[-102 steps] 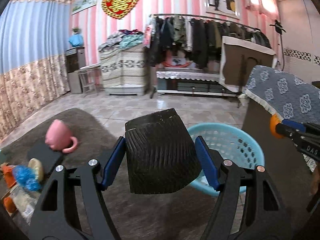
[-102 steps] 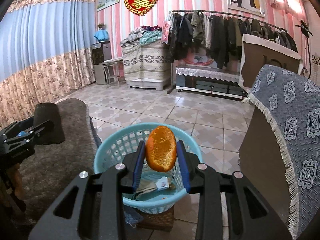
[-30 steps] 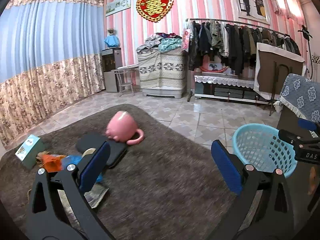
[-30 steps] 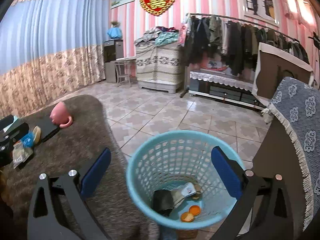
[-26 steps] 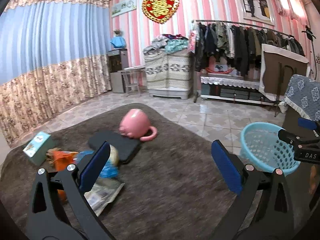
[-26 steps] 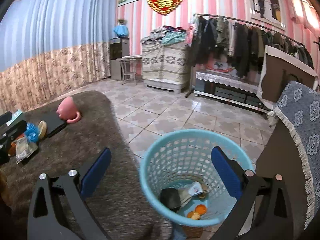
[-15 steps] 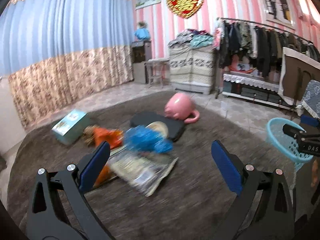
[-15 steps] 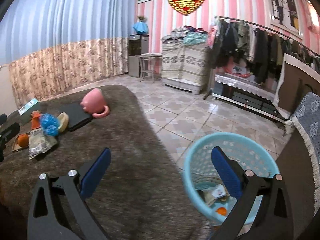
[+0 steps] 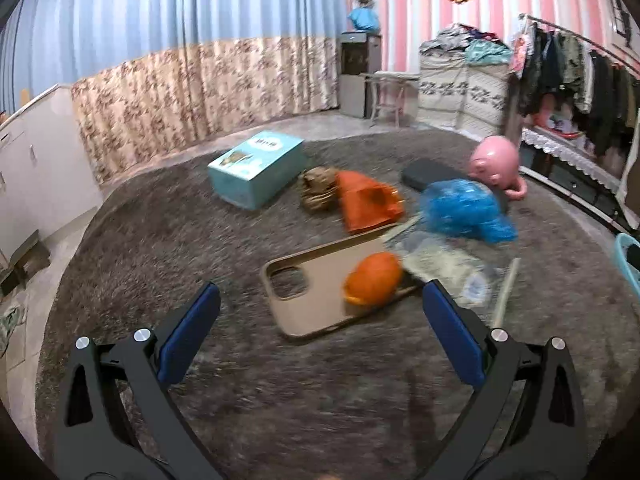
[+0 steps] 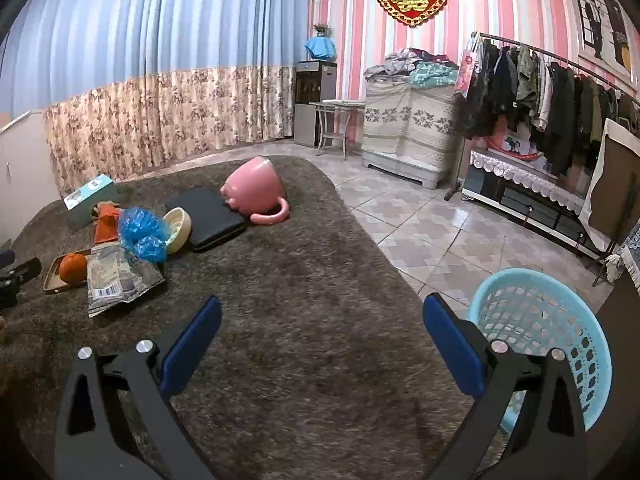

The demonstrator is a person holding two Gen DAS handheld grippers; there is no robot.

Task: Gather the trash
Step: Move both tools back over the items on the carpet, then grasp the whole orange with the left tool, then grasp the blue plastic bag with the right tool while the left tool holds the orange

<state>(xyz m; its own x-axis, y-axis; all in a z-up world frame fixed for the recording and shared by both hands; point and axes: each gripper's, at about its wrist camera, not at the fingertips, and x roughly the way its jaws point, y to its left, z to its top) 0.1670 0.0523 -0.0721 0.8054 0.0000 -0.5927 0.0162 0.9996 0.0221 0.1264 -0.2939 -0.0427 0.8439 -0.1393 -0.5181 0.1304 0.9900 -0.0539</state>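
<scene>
**Both tongs spread wide and empty over the rug**

The left gripper (image 9: 320, 336) is seen with its jaws spread fully apart and nothing held between them. Directly ahead of it, between the lines of its two fingers, a tan phone case (image 9: 320, 288) lies flat on the brown rug (image 9: 160, 240), and an orange peel (image 9: 373, 278) rests on the case's far right part. Just beyond and to the right of the peel, a crumpled clear wrapper (image 9: 448, 264) is spread out, with a blue plastic bag (image 9: 464, 210) lying past it. An orange packet (image 9: 366, 200) and a brown wad (image 9: 318, 194) are found farther ahead, side by side, and a teal box (image 9: 256, 172) sits beyond them to the left. A pink mug (image 9: 496, 166) is tipped on its side at the far right, next to a dark flat pad (image 9: 432, 174).

The right gripper (image 10: 322, 346) is likewise held wide open and grips nothing. The same litter cluster is seen well ahead of it and off to its left. The blue basket (image 10: 560, 320) stands just beside and behind its right finger, on the tiled floor (image 10: 440, 232) at the rug's edge; its contents cannot be made out.
</scene>
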